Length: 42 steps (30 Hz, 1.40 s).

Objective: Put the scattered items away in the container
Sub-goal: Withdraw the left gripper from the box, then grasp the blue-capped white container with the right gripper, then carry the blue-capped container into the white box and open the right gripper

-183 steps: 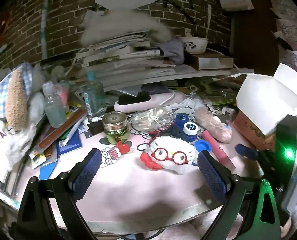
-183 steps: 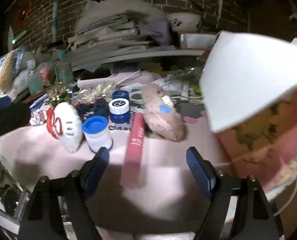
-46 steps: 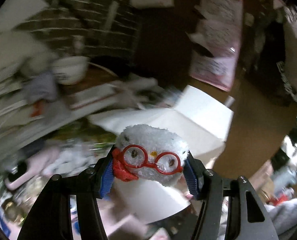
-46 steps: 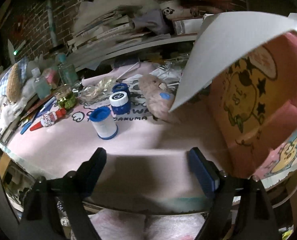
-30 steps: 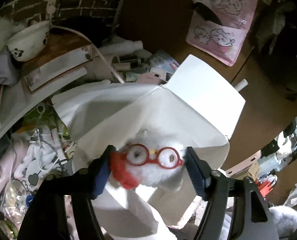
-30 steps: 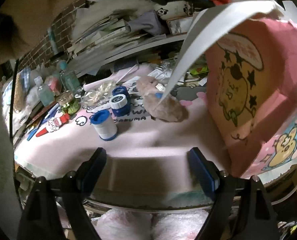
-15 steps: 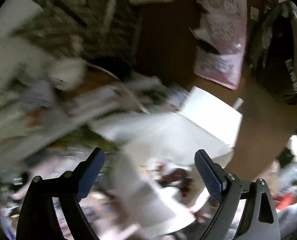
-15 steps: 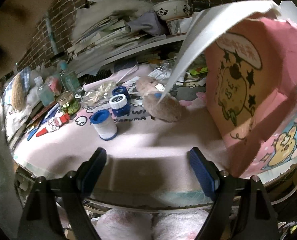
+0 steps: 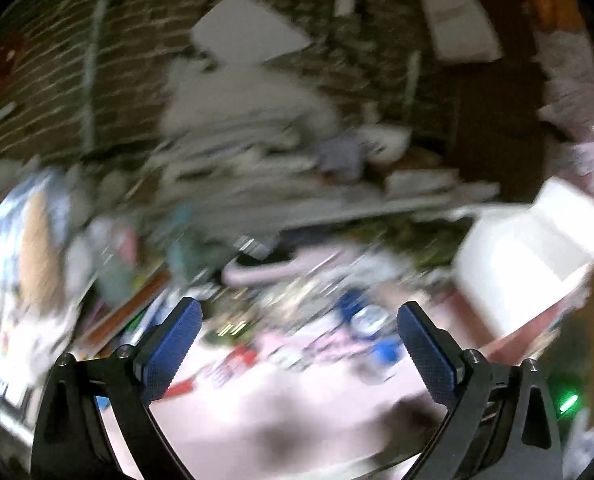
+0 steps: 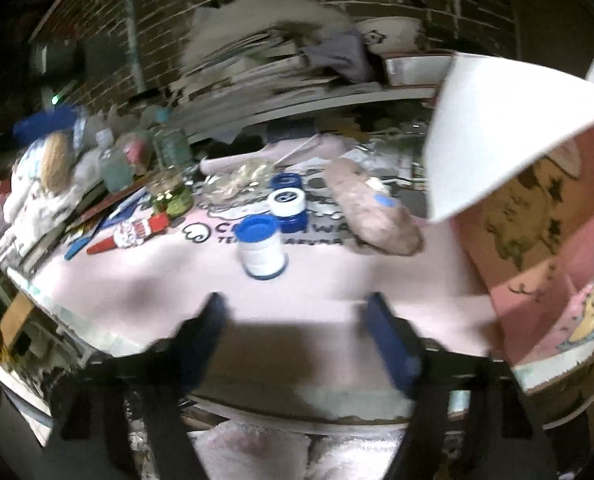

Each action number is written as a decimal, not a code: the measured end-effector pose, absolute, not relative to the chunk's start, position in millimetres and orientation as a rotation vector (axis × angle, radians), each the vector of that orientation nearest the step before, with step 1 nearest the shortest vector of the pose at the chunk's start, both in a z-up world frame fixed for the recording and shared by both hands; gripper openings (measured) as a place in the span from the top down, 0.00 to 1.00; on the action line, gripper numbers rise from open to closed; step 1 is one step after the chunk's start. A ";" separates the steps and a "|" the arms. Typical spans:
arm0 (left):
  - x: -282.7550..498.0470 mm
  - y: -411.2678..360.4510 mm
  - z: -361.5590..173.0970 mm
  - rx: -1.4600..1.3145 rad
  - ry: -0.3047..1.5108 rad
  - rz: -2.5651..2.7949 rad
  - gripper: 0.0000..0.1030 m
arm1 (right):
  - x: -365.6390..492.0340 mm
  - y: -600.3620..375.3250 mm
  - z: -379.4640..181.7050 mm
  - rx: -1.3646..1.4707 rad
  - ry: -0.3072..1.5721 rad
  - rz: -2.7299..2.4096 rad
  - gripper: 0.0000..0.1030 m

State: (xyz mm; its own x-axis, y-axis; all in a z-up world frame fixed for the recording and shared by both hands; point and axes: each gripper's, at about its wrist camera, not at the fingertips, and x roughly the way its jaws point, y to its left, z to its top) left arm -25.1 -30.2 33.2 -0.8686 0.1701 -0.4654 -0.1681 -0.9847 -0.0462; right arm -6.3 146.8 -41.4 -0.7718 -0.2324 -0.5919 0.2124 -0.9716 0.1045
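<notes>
Between pickups. Left gripper wide, jaws opening, empty; right gripper closing on nothing. Pink box at right of frame. Next: probably reaching up-frame to the blue-lidded jar at centre.

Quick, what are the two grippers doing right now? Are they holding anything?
Left gripper: jaws opening wide, nothing between them.
Right gripper: jaws closing, nothing between them; the white jar with the blue lid stands untouched ahead.
</notes>
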 end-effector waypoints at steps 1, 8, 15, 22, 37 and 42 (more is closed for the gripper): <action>-26.3 -35.2 24.8 -0.756 -0.003 2.893 0.05 | -9.3 143.8 -42.7 0.938 -0.035 -2.740 0.49; -27.0 -49.6 -13.7 -0.897 -0.078 2.866 0.05 | -27.1 138.1 -42.1 0.946 -0.038 -2.708 0.50; -26.9 -46.9 -23.6 -0.928 -0.082 2.836 0.05 | -45.0 129.5 -42.4 0.953 -0.020 -2.701 0.59; -29.6 -45.9 -28.2 -0.964 -0.091 2.826 0.05 | -56.3 130.7 -42.1 0.963 -0.065 -2.680 0.73; -30.9 -52.4 -36.9 -1.026 -0.104 2.837 0.05 | -34.5 125.7 -14.9 0.825 -0.033 -2.672 0.74; -32.9 -55.1 -39.2 -1.053 -0.124 2.827 0.05 | -15.6 123.7 24.4 0.726 -0.020 -2.620 0.74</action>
